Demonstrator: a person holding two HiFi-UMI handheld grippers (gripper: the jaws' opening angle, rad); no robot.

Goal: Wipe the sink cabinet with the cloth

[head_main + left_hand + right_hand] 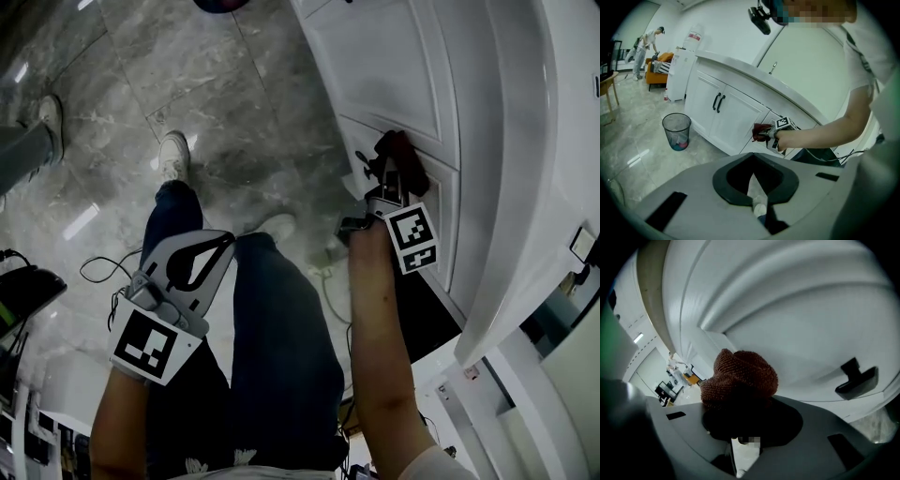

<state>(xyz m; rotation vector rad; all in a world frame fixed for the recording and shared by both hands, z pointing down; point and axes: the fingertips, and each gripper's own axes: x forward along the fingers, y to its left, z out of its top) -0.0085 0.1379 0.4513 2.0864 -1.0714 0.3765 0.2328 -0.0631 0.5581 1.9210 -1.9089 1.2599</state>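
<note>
A dark red knitted cloth is bunched in my right gripper, which is shut on it and presses it against the white sink cabinet door. In the head view the cloth sits at the gripper's tip, on the cabinet near a door seam. From the left gripper view, the cloth shows against the cabinet front. My left gripper hangs shut and empty over the person's leg, away from the cabinet; its jaws meet with nothing between them.
A black door handle sticks out right of the cloth. The countertop edge overhangs the doors. A mesh waste bin stands on the marble floor, with cables lying nearby. A person stands far back by an orange seat.
</note>
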